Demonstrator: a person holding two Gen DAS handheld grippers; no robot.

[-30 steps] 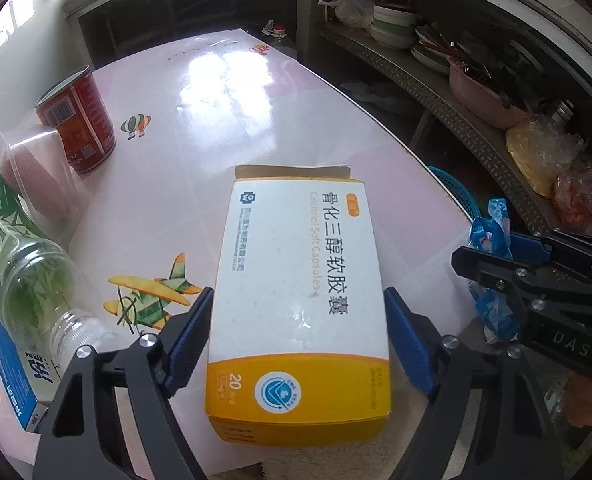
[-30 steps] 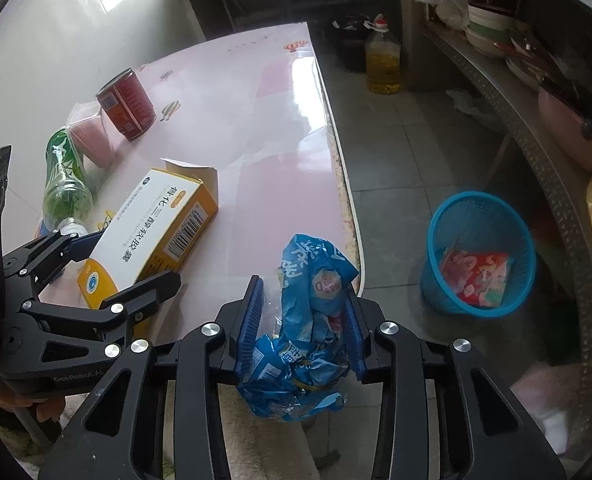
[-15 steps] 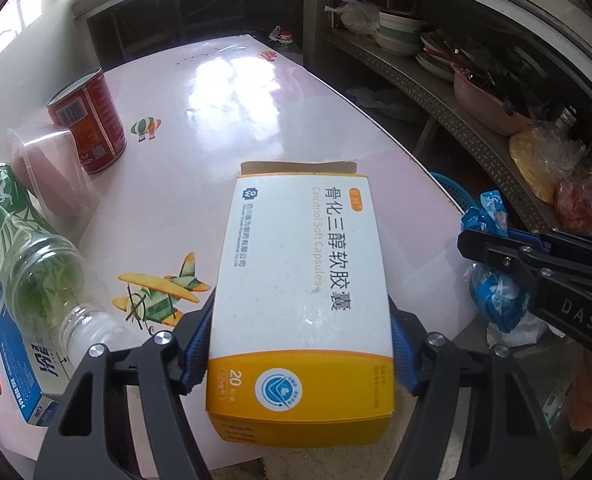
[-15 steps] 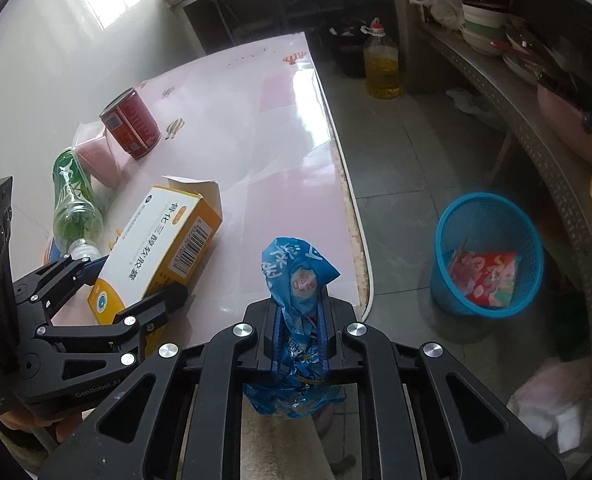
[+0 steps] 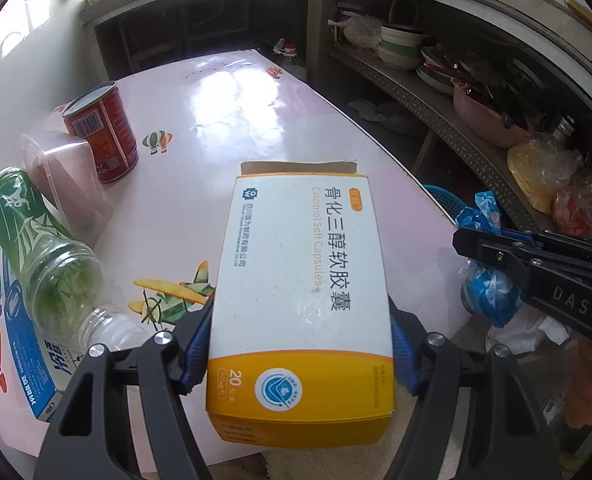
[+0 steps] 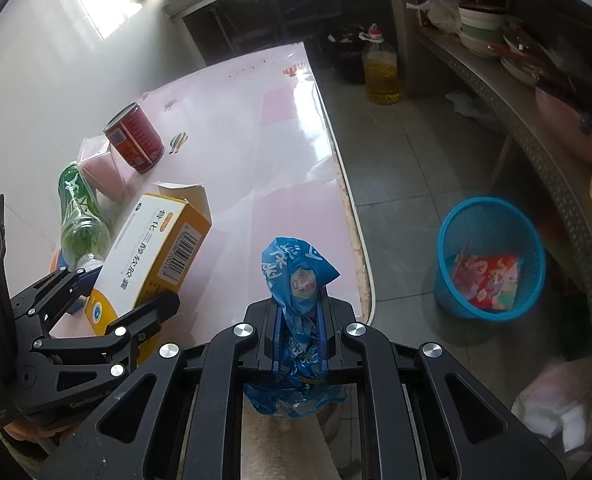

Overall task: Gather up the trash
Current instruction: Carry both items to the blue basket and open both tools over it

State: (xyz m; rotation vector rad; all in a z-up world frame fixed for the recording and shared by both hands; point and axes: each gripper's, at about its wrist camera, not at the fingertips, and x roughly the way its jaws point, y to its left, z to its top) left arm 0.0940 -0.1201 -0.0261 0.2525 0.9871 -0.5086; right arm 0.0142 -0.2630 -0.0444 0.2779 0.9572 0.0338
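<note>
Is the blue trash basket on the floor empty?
No, the blue basket on the floor already has a red and pink wrapper lying inside it.

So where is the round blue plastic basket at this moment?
In the right wrist view, the round blue plastic basket stands on the grey tiled floor at right, between the pink table's edge and the perforated metal shelf.

We saw a pink table [image 5: 224, 128] with cartoon plane prints, a bottle of yellow oil [image 6: 381, 72] standing on the grey tiled floor [image 6: 407, 168], and stacked bowls [image 5: 399, 46] on a cluttered shelf [image 5: 447, 120].
</note>
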